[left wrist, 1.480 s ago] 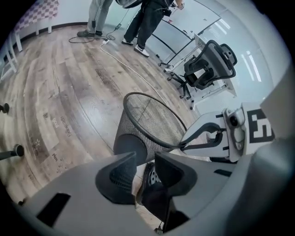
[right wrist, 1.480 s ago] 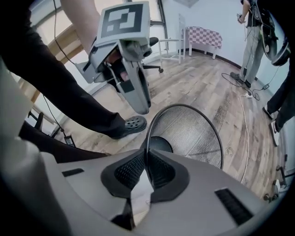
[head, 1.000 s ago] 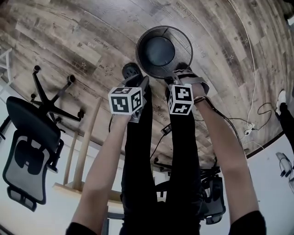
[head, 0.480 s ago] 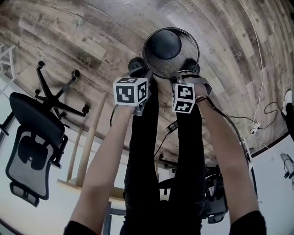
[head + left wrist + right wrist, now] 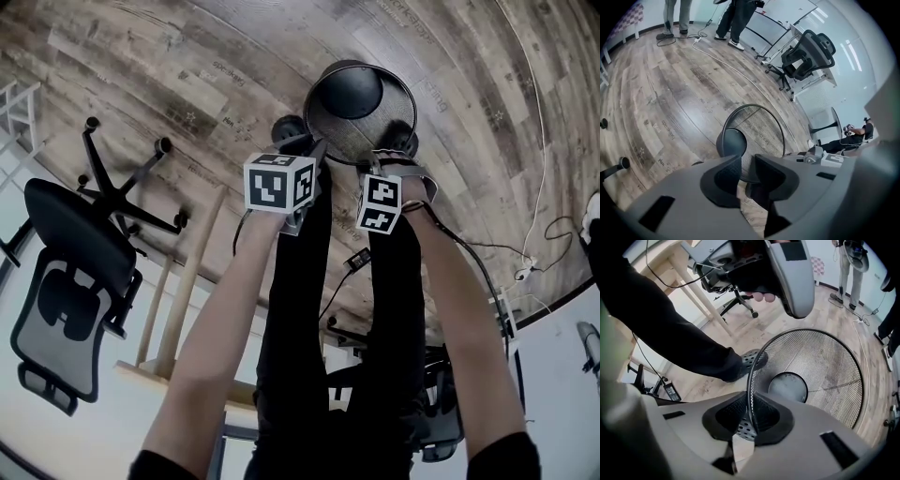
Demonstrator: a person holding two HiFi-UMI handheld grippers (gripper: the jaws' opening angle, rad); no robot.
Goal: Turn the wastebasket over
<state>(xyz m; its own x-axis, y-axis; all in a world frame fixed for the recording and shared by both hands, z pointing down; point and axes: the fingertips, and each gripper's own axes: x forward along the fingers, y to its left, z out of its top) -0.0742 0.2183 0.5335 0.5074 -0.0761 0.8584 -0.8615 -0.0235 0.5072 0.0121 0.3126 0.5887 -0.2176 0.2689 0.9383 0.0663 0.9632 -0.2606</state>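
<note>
A black wire-mesh wastebasket point(image 5: 361, 103) stands upright on the wood floor, mouth up, just beyond the person's feet. In the right gripper view its thin rim point(image 5: 751, 380) runs straight between the pads of my right gripper point(image 5: 749, 417), which is shut on it at the near edge point(image 5: 377, 155). My left gripper point(image 5: 309, 143) hangs at the basket's left rim. In the left gripper view its jaws point(image 5: 743, 172) stand a narrow gap apart; the basket's point(image 5: 757, 133) near rim crosses just past the tips and floor shows through the gap.
An office chair point(image 5: 70, 281) lies at the left with its star base point(image 5: 122, 192) up. A wooden table leg point(image 5: 183, 291) is beside the person's black trouser legs. Cables point(image 5: 534, 234) trail at the right. Other people point(image 5: 677, 18) stand far off.
My right gripper has sunk a little onto the basket's near rim. The left gripper has stayed by the left rim. The whole scene has shifted up and right in the head view.
</note>
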